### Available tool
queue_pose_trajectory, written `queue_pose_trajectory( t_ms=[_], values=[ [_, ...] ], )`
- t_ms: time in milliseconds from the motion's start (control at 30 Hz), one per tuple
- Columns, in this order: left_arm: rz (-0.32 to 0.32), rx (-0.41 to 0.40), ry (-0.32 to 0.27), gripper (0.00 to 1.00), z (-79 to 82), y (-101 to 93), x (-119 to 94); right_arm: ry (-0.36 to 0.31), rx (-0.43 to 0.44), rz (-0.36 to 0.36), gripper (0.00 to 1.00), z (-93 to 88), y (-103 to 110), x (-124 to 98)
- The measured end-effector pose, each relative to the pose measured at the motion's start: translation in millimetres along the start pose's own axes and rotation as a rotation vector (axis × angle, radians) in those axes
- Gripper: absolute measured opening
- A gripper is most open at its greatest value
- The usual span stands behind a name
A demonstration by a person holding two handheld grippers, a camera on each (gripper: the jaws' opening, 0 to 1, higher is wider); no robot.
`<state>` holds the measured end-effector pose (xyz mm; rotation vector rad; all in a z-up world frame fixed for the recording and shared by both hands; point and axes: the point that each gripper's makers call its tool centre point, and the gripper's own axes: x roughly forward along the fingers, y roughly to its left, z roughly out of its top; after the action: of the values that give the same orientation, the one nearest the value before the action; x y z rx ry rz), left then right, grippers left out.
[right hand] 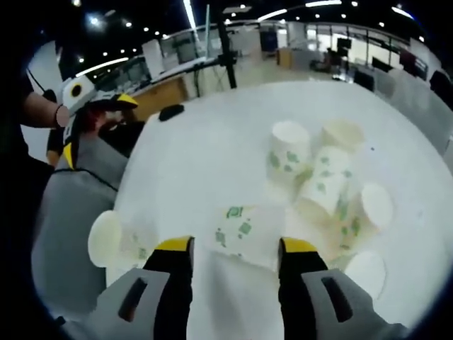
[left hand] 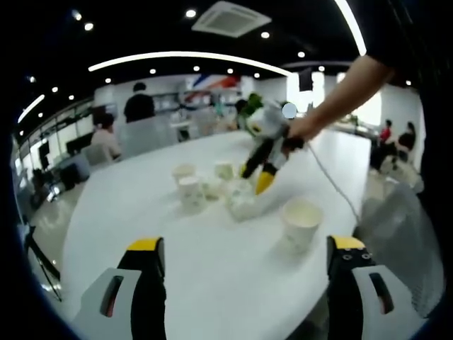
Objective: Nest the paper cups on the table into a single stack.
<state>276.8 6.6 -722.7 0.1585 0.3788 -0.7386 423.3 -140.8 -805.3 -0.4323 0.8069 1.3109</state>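
Cups [right hand: 322, 180] lying loose mid-worktop [right hand: 212, 149], none stacked | right tongs [right hand: 236, 249] reaching, open, around one cup [right hand: 244, 230] | left tongs [left hand: 244, 251] waiting open.

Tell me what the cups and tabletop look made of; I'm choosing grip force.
The cups look like thin matte paper: white walls with printed green motifs, rolled rims. One lies between the right gripper's open jaws. The table looks like a smooth, slightly glossy white surface, perhaps laminate; its actual material can't be told.
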Motion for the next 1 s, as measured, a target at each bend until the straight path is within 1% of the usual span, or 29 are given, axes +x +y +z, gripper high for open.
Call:
queue_pose_trajectory(
  t_ms=[67, 133, 233, 433, 667, 1000],
  values=[
    [0.000, 0.002, 0.003, 0.95, -0.5, 0.1, -1, 0.001, 0.008, -0.003, 0.41, -2.3, 0, 0],
    [0.000, 0.003, 0.003, 0.95, -1.1, 0.6, -2, -0.016, 0.039, 0.008, 0.38, -1.3, 3, 0],
    [0.000, 0.003, 0.004, 0.95, -1.3, 0.9, -3, -0.015, 0.042, 0.012, 0.33, -3.2, 5, 1],
    [-0.013, 0.010, 0.008, 0.96, -2.5, -3.4, -3, -0.015, 0.057, 0.029, 0.29, -7.9, 13, 5],
    [-0.017, 0.010, 0.010, 0.95, -2.6, -3.3, -4, -0.022, 0.093, 0.042, 0.26, -16.5, 20, 9],
    [-0.026, 0.011, 0.014, 0.95, -4.5, -6.0, -4, -0.084, 0.163, 0.043, 0.23, -18.2, 24, 7]
  ],
)
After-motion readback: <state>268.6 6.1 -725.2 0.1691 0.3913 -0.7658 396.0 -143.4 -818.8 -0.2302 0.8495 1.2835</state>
